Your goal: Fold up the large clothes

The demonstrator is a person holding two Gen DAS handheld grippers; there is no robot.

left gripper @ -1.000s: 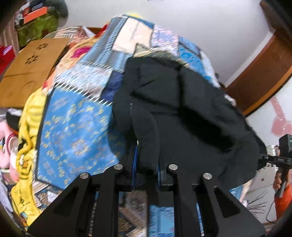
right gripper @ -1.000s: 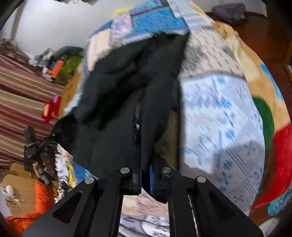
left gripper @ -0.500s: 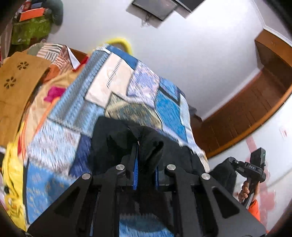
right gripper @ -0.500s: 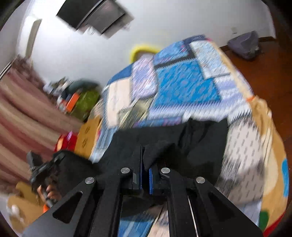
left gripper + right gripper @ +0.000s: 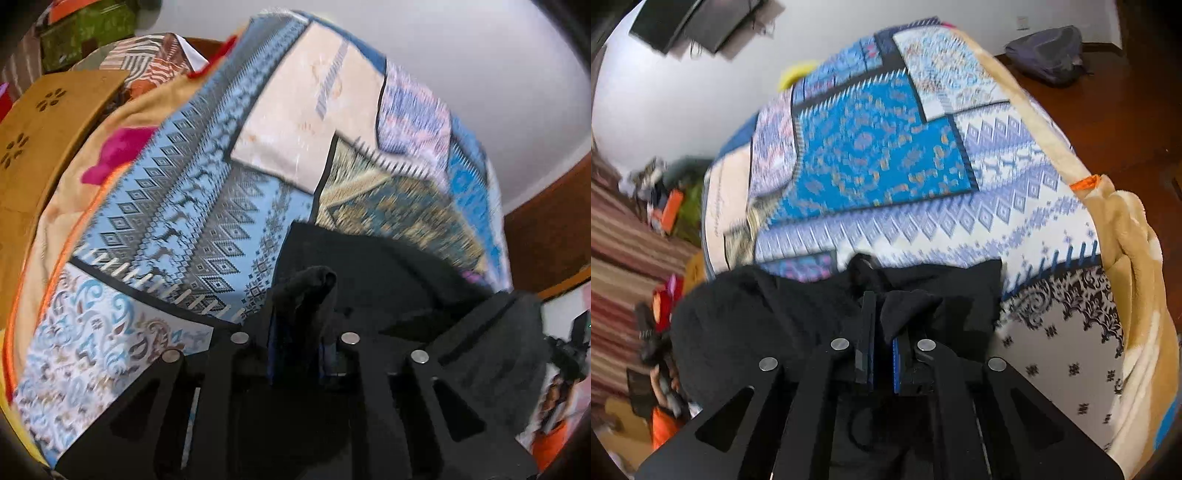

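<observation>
A large black garment lies on a bed with a patchwork blanket. My left gripper is shut on a bunched edge of the black garment, which sticks up between the blue pads. My right gripper is shut on another edge of the same garment, which spreads left and right just in front of the fingers. The rest of the garment hangs below both grippers, out of sight. The right gripper also shows at the right edge of the left wrist view.
The blanket covers the whole bed. A wooden board stands at the bed's left side. A dark bag lies on the wooden floor beyond the bed. Clutter and striped fabric fill the far left.
Both grippers lifted the garment's near edge and carried it forward over the rest. The garment now lies lower and closer under the fingers, and more blanket shows beyond it.
</observation>
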